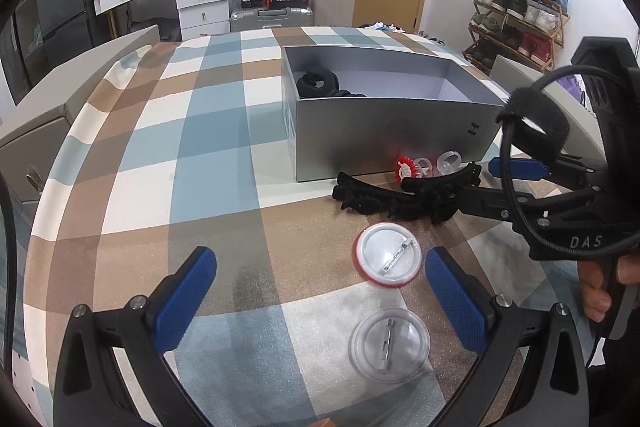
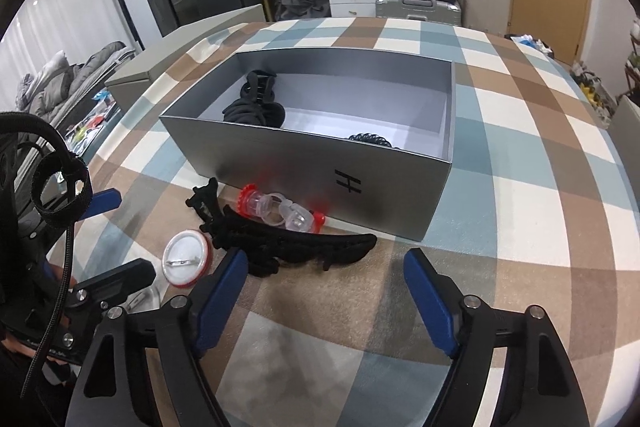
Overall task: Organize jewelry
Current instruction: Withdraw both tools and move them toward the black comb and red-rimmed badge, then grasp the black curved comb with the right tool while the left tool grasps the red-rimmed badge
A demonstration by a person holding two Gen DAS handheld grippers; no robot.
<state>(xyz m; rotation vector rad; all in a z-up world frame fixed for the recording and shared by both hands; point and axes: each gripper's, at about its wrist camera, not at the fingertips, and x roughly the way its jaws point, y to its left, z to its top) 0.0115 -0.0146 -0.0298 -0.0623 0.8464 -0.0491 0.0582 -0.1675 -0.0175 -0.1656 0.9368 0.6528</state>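
On the table [image 1: 168,155], covered with a blue, brown and cream checked cloth, stands an open grey box [image 2: 320,171]. Inside it lie a black hair claw and scrunchie [image 2: 256,103] at the left end and a black coil hair tie [image 2: 370,141] against the near wall.

Just in front of the box's near wall rest a red and clear plastic clip [image 2: 280,211] and, touching it, a long black hair claw [image 2: 288,247].

The right gripper [image 2: 326,291] points down at the table with its jaws wide apart; its left blue pad [image 2: 224,291] sits right at the black claw's teeth, but nothing is clamped.

The left gripper [image 1: 320,299] also stands wide open, holding nothing. A red-rimmed pin badge [image 1: 386,253] lies back-up between its fingertips, and a clear badge [image 1: 390,345] lies nearer to the camera.
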